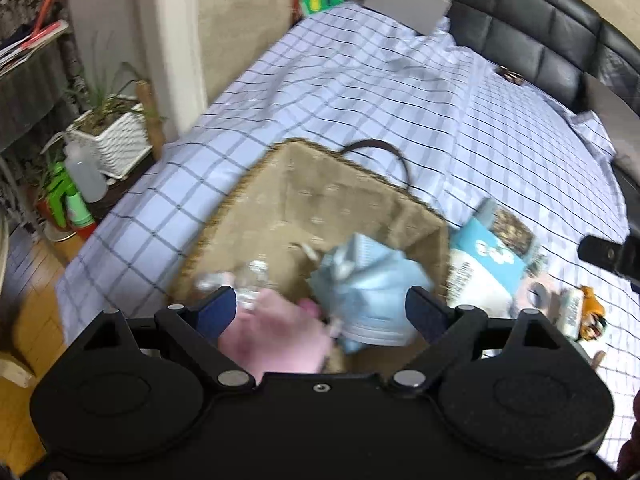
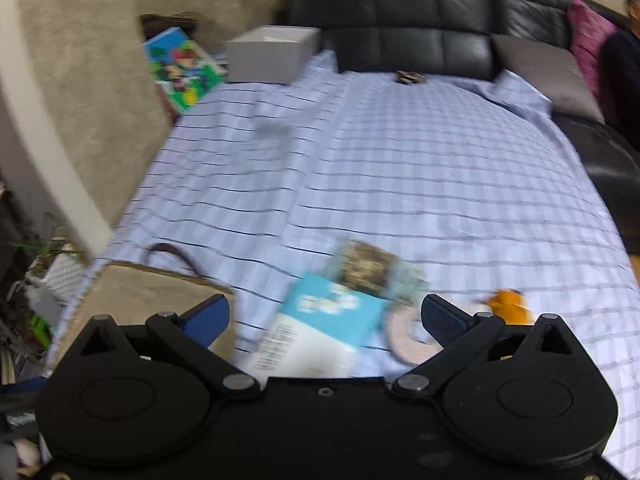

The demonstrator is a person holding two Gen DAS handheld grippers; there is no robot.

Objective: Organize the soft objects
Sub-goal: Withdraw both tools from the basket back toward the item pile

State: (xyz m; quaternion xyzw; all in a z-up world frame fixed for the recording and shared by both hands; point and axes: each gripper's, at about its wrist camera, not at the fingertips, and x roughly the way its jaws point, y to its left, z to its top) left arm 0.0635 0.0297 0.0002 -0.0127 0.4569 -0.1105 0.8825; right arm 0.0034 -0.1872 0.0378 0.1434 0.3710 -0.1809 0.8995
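Observation:
A woven basket (image 1: pixel 256 216) with a brown handle stands on the checked bed sheet; inside lie a pink soft thing (image 1: pixel 276 340), a light blue cloth (image 1: pixel 372 284) and a clear crinkly item (image 1: pixel 248 280). My left gripper (image 1: pixel 320 308) hovers over the basket, open, with nothing pressed between its fingers. My right gripper (image 2: pixel 326 320) is open above the sheet, over a blue and white packet (image 2: pixel 320 328). Near it lie a pink tape ring (image 2: pixel 404 340), a camouflage-patterned pouch (image 2: pixel 368 268) and an orange soft toy (image 2: pixel 510 304). The basket's (image 2: pixel 152 292) corner shows at the right wrist view's lower left.
A grey box (image 2: pixel 272 54) and a colourful book (image 2: pixel 180 66) sit at the bed's far left corner. A black padded headboard (image 2: pixel 400 20) and cushions (image 2: pixel 544 72) bound the far side. A potted plant (image 1: pixel 112 136) and bottles (image 1: pixel 84 176) stand on the floor left of the bed.

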